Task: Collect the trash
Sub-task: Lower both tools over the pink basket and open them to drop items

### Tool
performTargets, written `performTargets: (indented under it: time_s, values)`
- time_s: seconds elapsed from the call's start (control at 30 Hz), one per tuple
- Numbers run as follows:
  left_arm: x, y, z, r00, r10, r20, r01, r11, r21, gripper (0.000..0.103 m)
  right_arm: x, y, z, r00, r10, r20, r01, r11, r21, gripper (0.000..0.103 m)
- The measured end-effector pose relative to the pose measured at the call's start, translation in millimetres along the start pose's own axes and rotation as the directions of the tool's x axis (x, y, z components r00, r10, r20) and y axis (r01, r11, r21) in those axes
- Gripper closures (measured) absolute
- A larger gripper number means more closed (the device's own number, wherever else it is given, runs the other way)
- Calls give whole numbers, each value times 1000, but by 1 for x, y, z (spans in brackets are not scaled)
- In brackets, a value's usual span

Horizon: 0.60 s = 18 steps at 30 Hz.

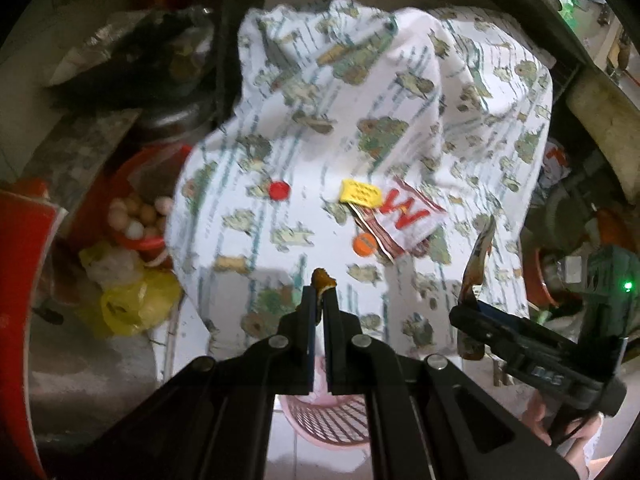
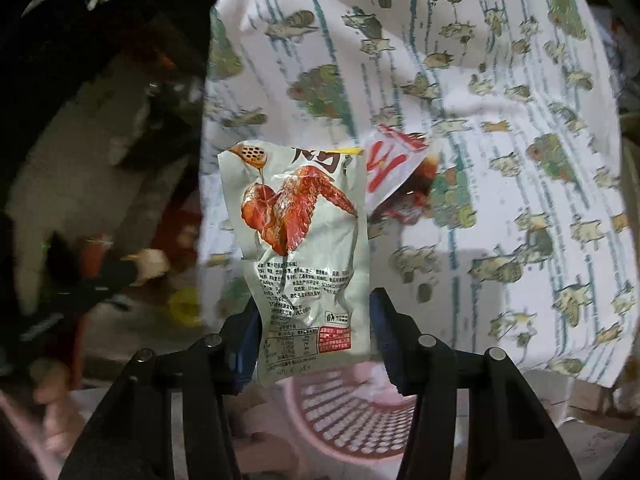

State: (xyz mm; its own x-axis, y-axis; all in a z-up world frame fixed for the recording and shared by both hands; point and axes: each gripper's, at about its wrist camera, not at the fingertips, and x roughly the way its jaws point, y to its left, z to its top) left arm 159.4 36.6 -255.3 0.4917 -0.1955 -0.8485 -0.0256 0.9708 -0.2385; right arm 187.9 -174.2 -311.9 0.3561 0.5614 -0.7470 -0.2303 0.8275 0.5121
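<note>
Beyond both pairs of jaws you have the printed tablecloth (image 1: 360, 128), white with green and tan cartoon figures, draped over the table and filling most of each view. Below your jaws, close under the fingers, sits the pink perforated basket (image 2: 352, 424) on the floor.

Your right gripper (image 2: 316, 332) holds the chicken-wing snack wrapper (image 2: 300, 248) between its fingers; the jaws stand about half apart and press on the lower part of the packet, which rises upright above the fingertips. From the left wrist view the same wrapper shows edge-on, to the right of your left jaws.

Past the wrapper's upper right corner lies a red-and-white packet (image 1: 408, 216) on the cloth, with a yellow wrapper (image 1: 359, 193) just beside it on its left.

Your left gripper (image 1: 319, 300) is fully closed on a small brown scrap (image 1: 323, 280) that pokes out above the fingertips. Ahead of those jaws, an orange bottle cap (image 1: 364, 245) lies slightly to the right, near the red-and-white packet, and a red bottle cap (image 1: 279, 190) lies farther ahead, slightly to the left.
</note>
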Motion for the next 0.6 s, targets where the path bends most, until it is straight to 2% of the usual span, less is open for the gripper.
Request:
performTargets:
  time_s: [0.13,0.23,0.37,0.47,0.5,0.6]
  values:
    - [13,-9,-11,990,-90,-112,91,996,-1,100,-10,3,-12,994,99,-49,-99,995,-1,49]
    - [30,-17,-22,970,-126,-210,127,992,-7,100,-4,2,-24,981,146,-130,-145,989,15,49]
    - [62,-16,-38,930,-131,-343,118,991,-56,100,17,-7,-47,959,139,-246,-128,990,57,49]
    - [89,-8,-54,884,-161,-438,116,985,-127,100,37,-18,-65,937,100,-335,-78,994,77,49]
    - [96,-8,-60,869,-166,-465,116,984,-136,100,48,-23,-72,921,90,-378,-64,995,79,49]
    - [110,-10,-69,851,-149,-503,95,987,-130,100,73,-35,-89,891,47,-451,-17,997,70,49]
